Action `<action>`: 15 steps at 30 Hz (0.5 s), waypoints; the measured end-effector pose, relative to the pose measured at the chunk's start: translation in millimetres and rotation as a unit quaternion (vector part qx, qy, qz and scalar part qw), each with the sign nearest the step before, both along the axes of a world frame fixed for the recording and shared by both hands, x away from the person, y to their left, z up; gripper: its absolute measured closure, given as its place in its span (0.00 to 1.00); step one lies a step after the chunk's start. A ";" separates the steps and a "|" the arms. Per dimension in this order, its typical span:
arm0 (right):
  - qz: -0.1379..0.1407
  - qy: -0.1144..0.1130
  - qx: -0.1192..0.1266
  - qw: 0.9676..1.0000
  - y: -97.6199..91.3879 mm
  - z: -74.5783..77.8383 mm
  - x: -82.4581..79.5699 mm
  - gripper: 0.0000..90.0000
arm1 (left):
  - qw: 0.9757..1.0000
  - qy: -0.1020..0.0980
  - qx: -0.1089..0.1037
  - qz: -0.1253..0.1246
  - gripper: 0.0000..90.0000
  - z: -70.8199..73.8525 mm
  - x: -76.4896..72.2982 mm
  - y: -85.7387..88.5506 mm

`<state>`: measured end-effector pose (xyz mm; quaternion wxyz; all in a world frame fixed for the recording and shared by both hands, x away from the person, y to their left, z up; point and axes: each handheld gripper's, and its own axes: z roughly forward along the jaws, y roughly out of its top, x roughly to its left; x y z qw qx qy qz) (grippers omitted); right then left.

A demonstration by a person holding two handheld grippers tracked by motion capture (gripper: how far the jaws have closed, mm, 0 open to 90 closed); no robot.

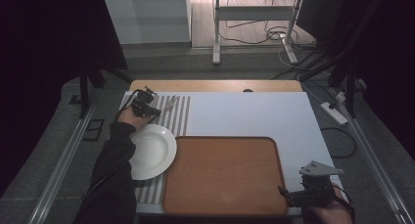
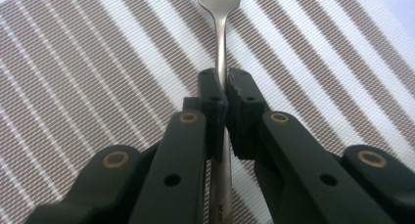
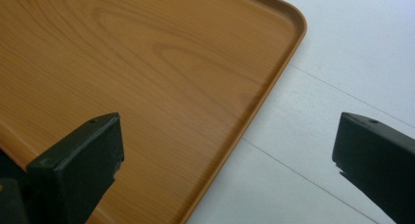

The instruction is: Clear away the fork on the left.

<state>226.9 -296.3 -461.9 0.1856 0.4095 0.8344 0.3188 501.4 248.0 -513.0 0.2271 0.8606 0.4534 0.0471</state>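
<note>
The left gripper (image 2: 226, 94) has its jaws closed on the fork's (image 2: 221, 43) handle, which lies on the striped placemat (image 2: 88, 82) beyond the white plate (image 1: 152, 150), probably to lift it, while the right gripper (image 3: 227, 150) waits open over the wooden tray's (image 3: 147, 77) corner.

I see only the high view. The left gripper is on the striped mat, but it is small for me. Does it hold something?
Observer: Yes. In the left gripper view the left gripper is shut on the handle of a metal fork.
Operator: Where do the prongs point?
Observer: Away from the jaws; the fork lies along the striped placemat.
Operator: And the right gripper, is it open?
Observer: Yes. In the right gripper view the right gripper stands wide open with nothing between its jaws, over the corner rim of the wooden tray.
</note>
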 end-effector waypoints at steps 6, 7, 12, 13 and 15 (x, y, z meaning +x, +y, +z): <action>0.000 0.001 -0.001 1.000 -0.1 0.2 0.1 0.00 | 1.000 -0.003 -0.005 -0.020 0.95 3.7 -0.9 -16.8; -0.001 0.001 0.000 1.000 -0.1 0.1 0.1 0.00 | 1.000 -0.003 -0.006 -0.022 0.95 4.3 -1.4 -19.0; 0.000 0.000 0.000 1.000 -0.1 0.0 0.0 0.00 | 0.999 -0.008 -0.013 -0.038 0.95 8.5 -4.8 -33.3; 0.000 0.000 0.000 1.000 0.0 0.0 0.0 0.00 | 0.999 -0.008 -0.012 -0.041 0.95 9.2 -5.5 -36.0; 0.000 0.000 0.000 1.000 0.0 0.0 0.0 0.00 | 0.999 -0.009 -0.013 -0.047 0.95 10.2 -6.8 -41.2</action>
